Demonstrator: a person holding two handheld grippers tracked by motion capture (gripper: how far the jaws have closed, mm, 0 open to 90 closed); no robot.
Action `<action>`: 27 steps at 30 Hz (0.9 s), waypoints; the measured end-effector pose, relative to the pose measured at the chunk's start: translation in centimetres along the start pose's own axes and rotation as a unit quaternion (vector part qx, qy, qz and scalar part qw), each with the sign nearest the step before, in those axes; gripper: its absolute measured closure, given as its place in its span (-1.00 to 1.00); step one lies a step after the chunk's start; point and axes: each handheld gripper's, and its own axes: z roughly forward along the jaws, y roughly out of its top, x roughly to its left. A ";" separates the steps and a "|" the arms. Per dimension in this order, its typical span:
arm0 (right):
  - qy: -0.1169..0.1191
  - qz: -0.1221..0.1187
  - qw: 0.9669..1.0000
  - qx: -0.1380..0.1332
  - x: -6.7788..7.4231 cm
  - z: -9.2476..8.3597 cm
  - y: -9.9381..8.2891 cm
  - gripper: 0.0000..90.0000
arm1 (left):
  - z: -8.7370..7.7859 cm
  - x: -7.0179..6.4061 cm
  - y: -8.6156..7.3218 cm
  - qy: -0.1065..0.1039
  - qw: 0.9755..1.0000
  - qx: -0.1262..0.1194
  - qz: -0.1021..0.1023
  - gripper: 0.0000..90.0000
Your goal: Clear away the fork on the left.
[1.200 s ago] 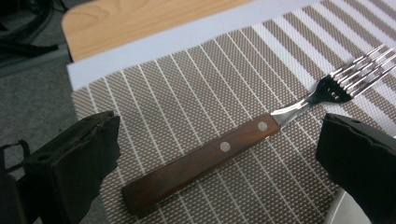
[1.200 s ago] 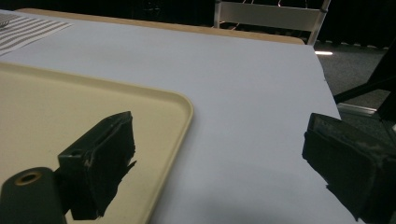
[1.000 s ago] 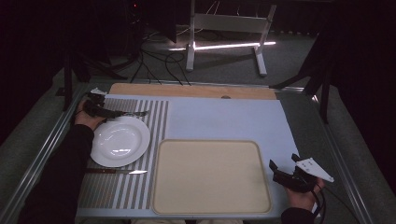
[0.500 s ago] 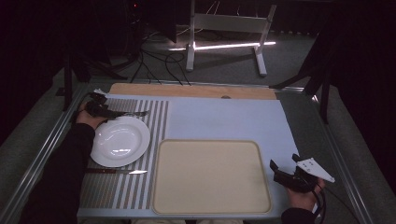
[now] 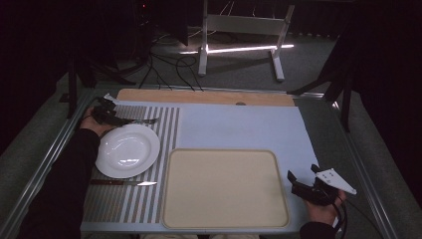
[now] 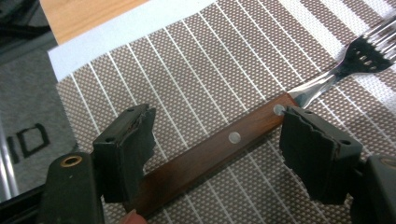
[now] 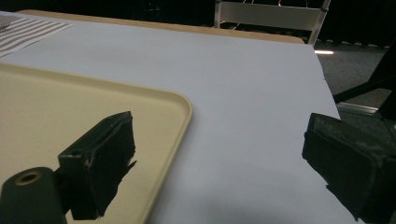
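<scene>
Far-left corner of the striped placemat [image 5: 130, 164]: left gripper [image 5: 110, 115] sits low over the fork [image 5: 142, 121], which lies along the mat's far edge, just beyond the white plate [image 5: 128, 150]. In the left gripper view the fork [image 6: 261, 125] runs on a diagonal, its wooden handle passing between the two black jaws and its tines pointing up and to the right, away from the hand. The jaws stand about halfway in and have just been closing, with the handle between them. The right-hand jaw is at or very near the handle's riveted end; the left-hand one overlaps the butt end. Contact not certain, so not yet a firm grip by my reading.

The key relation: the handle's long axis lies aslant to the gap between the jaws rather than square across it. My judgement is that a further close would catch the handle skewed, and it may swivel unless the wrist turns to square up.

Near edge of the mat: knife [image 5: 123, 183], lying parallel to the table's near edge, untouched.

Centre: beige tray [image 5: 224, 186], bare.

Near-right corner of the table: right gripper [image 5: 302, 185] rests beside the tray's right rim [image 7: 182, 116], jaws wide apart with nothing between them. It is well away from the fork; the left hand is plainly the nearer.
</scene>
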 end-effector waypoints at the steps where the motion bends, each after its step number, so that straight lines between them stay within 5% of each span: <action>1: 0.000 0.000 1.000 0.000 0.0 0.0 0.0 -0.80 | 0.1 0.0 0.0 0.004 1.000 0.002 0.003 -0.42; 18: 0.001 0.002 1.000 0.008 0.0 0.1 -0.2 -0.80 | 0.6 0.2 0.1 -0.008 1.000 -0.015 0.006 -0.54; 25: 0.002 0.001 1.000 0.012 -0.1 0.2 -0.3 -0.79 | 0.8 0.1 0.4 -0.019 0.999 -0.011 0.033 -0.46; 27: 0.003 0.000 1.000 0.013 0.0 0.3 -0.3 -0.79 | 0.8 0.2 0.4 -0.030 0.999 -0.011 0.027 -0.41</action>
